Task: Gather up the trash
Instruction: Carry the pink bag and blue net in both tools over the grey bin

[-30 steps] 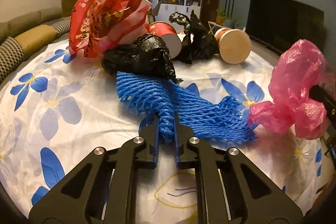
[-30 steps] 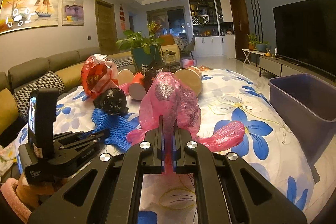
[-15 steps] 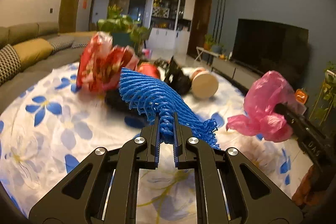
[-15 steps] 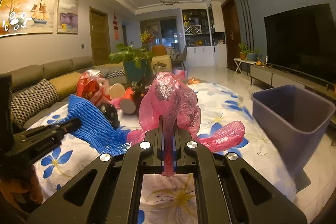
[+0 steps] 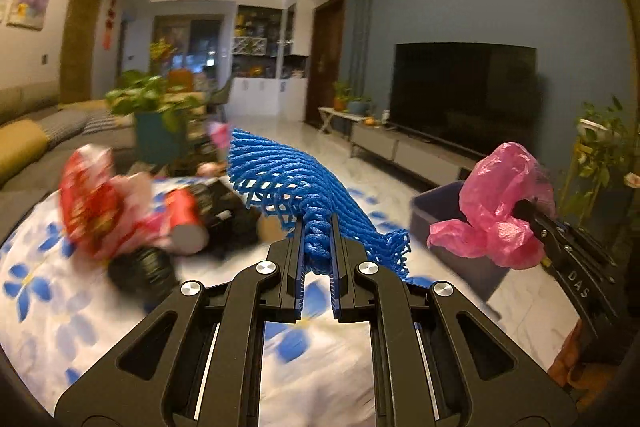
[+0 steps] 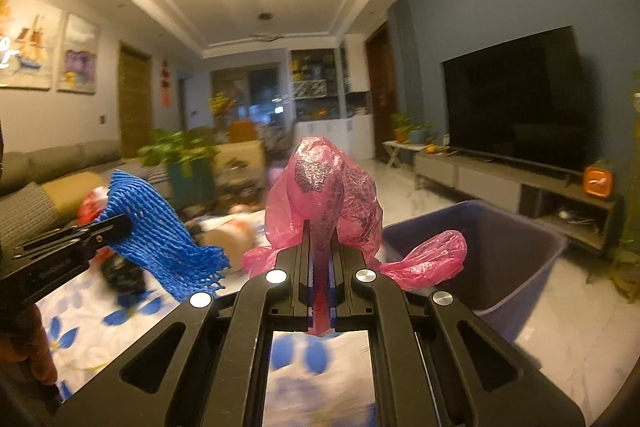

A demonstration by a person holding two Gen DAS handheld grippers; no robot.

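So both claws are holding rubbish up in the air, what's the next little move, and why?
Probably carry both on toward the purple bin and only then open. The right gripper is clamped on the pink plastic bag, which hangs near the bin's rim; the left gripper grips the blue foam net above the flowered tablecloth.

Each of the 2 fisheye views looks forward along its own fingers, close over the floral table cloth (image 5: 48, 311) toward the TV wall. The left camera sits left of the right one; both views share the blue foam net (image 5: 292, 183) (image 6: 160, 223), pink plastic bag (image 5: 500, 195) (image 6: 332, 195) and purple bin (image 6: 520, 251) (image 5: 436, 203)
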